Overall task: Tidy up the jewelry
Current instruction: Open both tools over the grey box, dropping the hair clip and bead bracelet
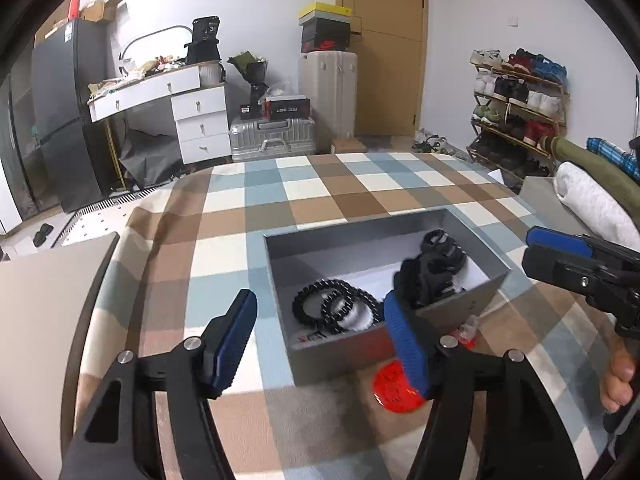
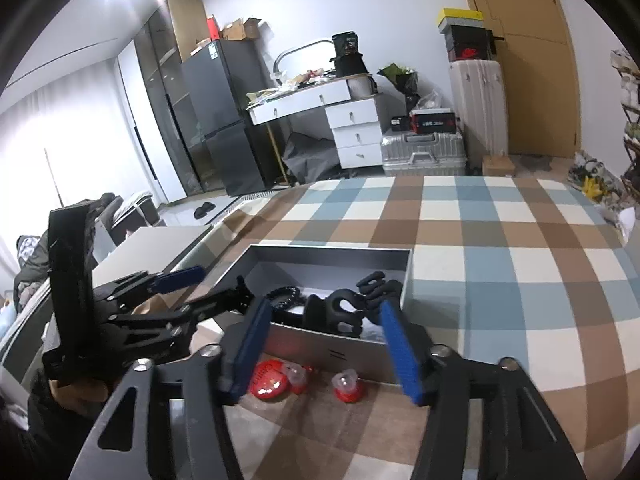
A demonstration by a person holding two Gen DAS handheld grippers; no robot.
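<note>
An open grey box sits on the checked tablecloth. Inside lie two black beaded bracelets and black hair claws. My left gripper stands open over the box's near left corner, nothing between its blue pads. My right gripper is open too, just in front of the box's near wall, with the hair claws in line beyond its fingers and untouched. Each gripper shows in the other's view: the right gripper at the right edge, the left gripper at the box's left side.
A red disc and small red-and-clear pieces lie on the cloth against the box's front wall. A flat grey panel lies at the table's left edge. A rolled white towel lies at the right.
</note>
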